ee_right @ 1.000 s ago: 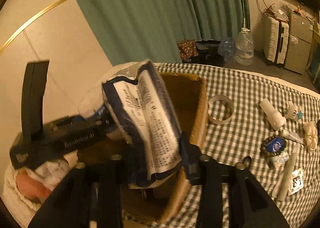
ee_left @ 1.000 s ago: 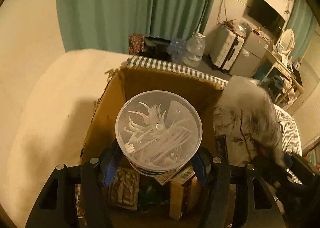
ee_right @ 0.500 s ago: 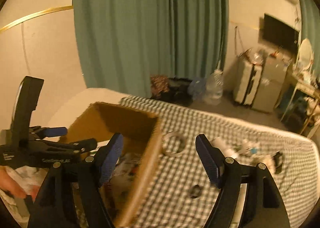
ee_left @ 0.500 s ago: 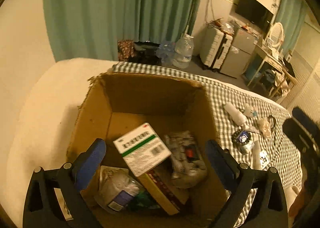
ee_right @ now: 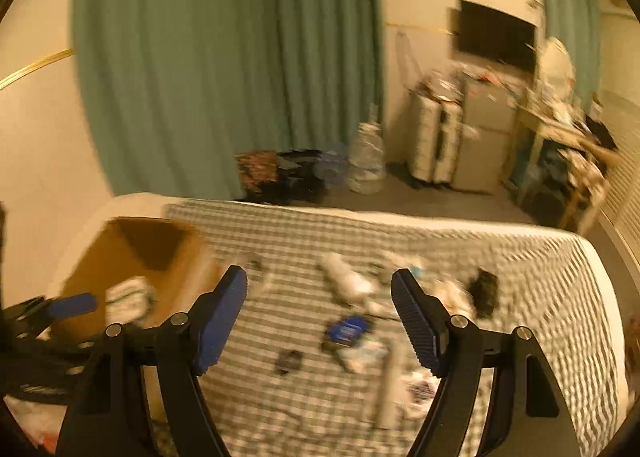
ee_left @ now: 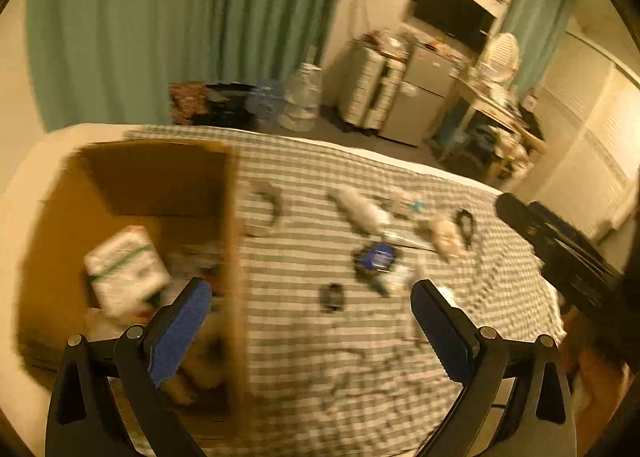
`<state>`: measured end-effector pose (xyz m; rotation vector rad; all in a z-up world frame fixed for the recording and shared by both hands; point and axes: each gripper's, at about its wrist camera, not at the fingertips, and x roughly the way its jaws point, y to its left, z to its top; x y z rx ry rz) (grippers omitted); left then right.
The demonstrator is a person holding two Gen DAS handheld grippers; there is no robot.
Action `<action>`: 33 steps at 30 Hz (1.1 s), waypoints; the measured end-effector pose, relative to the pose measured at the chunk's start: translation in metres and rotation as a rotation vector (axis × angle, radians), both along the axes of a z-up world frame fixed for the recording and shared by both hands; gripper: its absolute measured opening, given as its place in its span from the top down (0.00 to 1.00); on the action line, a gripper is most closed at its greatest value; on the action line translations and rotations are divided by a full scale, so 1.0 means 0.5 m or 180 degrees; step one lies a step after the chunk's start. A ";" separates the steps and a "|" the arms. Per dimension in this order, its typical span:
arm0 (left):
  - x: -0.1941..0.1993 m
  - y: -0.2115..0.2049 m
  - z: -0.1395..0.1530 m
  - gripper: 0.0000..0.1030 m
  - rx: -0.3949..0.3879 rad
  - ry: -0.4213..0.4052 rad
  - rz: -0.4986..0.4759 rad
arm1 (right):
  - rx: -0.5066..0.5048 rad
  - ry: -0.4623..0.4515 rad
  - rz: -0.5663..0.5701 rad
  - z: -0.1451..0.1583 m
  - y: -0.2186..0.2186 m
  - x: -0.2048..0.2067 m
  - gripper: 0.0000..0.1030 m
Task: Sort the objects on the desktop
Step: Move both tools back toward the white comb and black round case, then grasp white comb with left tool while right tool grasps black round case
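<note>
Both views were blurred. The left hand-held gripper [ee_left: 311, 331] was spread wide and held nothing — the right hand-held gripper [ee_right: 319, 317] likewise. The box [ee_left: 132, 177] was seen at 9 o'clock on the checked bed [ee_left: 320, 369], with a white carton [ee_left: 124, 271] inside it. To the box's right, at 3 o'clock, loose items were scattered on the bed: a tape ring [ee_left: 266, 209], a white bottle [ee_left: 360, 211], a blue packet [ee_left: 376, 257] and a small dark object [ee_left: 332, 297].

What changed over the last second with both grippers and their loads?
Both let go: the left gripper dropped its clear round tub and the right gripper its printed packet, and both jaws now stand open, swung toward the checkered cloth. The cardboard box stayed put.
</note>
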<state>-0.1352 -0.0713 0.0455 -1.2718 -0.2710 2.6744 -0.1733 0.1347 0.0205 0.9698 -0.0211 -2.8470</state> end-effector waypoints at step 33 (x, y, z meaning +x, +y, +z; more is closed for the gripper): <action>-0.178 0.409 -0.348 0.72 -0.0452 -0.0697 -0.0612 | -0.0886 -0.1009 -0.0972 -0.340 0.439 -0.308 0.33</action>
